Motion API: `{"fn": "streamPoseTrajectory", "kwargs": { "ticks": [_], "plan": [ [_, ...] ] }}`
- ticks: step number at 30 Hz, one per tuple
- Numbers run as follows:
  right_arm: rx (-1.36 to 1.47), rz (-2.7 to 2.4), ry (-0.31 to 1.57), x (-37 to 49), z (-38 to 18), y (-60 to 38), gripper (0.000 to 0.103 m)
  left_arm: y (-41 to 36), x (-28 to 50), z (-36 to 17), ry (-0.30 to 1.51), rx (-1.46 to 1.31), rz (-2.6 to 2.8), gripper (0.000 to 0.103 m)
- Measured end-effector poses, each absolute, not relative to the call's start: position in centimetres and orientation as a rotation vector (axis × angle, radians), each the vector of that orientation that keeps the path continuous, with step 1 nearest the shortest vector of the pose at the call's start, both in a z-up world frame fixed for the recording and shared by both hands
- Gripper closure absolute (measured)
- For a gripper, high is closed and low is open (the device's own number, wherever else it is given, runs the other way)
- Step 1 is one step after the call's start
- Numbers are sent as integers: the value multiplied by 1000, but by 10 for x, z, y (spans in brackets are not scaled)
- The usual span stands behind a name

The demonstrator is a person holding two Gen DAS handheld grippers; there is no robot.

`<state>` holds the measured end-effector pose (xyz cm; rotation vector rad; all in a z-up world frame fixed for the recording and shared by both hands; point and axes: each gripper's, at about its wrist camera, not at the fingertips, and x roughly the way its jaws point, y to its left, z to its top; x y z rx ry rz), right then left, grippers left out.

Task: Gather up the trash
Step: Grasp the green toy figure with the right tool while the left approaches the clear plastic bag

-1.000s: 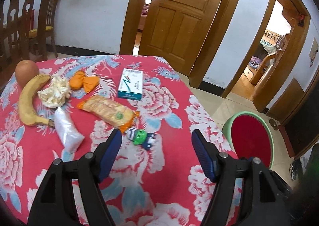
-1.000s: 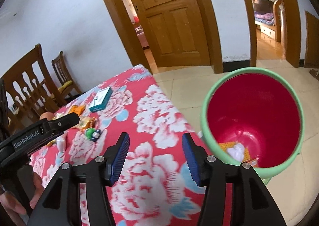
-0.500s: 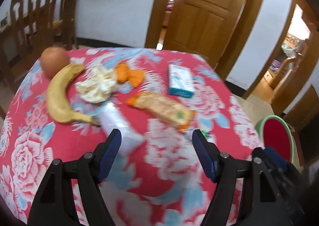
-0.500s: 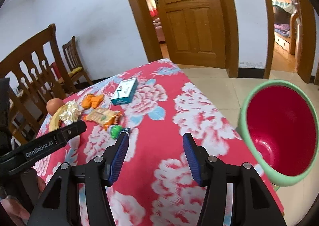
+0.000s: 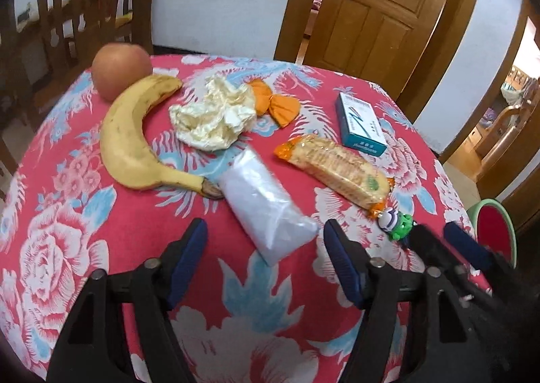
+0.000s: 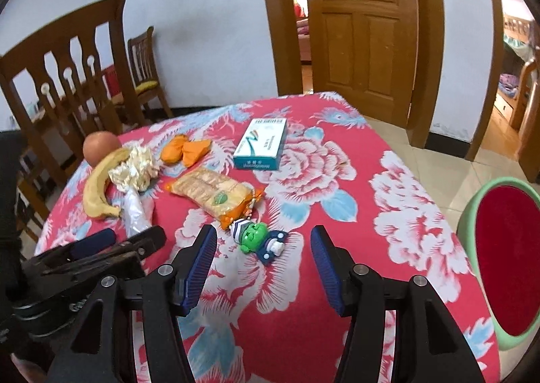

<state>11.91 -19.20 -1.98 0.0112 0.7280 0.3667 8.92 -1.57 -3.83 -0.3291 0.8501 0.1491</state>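
My left gripper (image 5: 265, 236) hovers low over the flowered tablecloth, its jaws closing around the near end of a clear plastic bag (image 5: 266, 204); the pads stand apart from it. A crumpled cream wrapper (image 5: 216, 116), an orange wrapper (image 5: 275, 103) and a cracker packet (image 5: 337, 170) lie beyond. My right gripper (image 6: 263, 241) is open, with a small green toy figure (image 6: 258, 239) on the cloth between its fingertips, untouched. The left gripper (image 6: 111, 241) shows at its left. A green bin with a red inside (image 6: 503, 261) stands on the floor to the right.
A banana (image 5: 131, 133) and an apple (image 5: 119, 65) lie at the table's left, a teal box (image 5: 361, 125) at the far right. Wooden chairs (image 6: 67, 79) stand behind the table. The table edge drops to a tiled floor (image 6: 422, 160) on the right.
Both grippers have swung left, away from the bin and toward the items. The left one now has the plastic bag between its fingers, which stand closer together; the right one has the toy.
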Motion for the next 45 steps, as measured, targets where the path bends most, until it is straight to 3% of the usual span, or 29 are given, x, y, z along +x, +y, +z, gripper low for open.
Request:
{"fn": "streamPoseTrajectory", "kwargs": {
  "ticks": [2, 3, 12, 20, 30, 34, 45],
  "plan": [
    [-13, 372, 768, 123, -27, -187, 44, -12, 87, -38, 843, -345, 150, 53],
    [-14, 383, 774, 124, -28, -186, 44, -11, 86, -38, 843, -349, 146, 64],
    [-67, 411, 826, 130, -36, -171, 46, -4, 72, -25, 749, -461, 16, 66],
    [-41, 395, 832, 129, -37, -179, 46, -6, 71, -24, 752, -461, 23, 66],
    [-206, 310, 810, 142, -38, -158, 46, 2, 70, -28, 759, -493, 27, 66],
    [-185, 332, 836, 147, -41, -161, 55, 1, 71, -29, 769, -486, 35, 66],
    [-116, 316, 795, 143, -33, -174, 56, 3, 70, -28, 754, -491, 38, 66]
  ]
}}
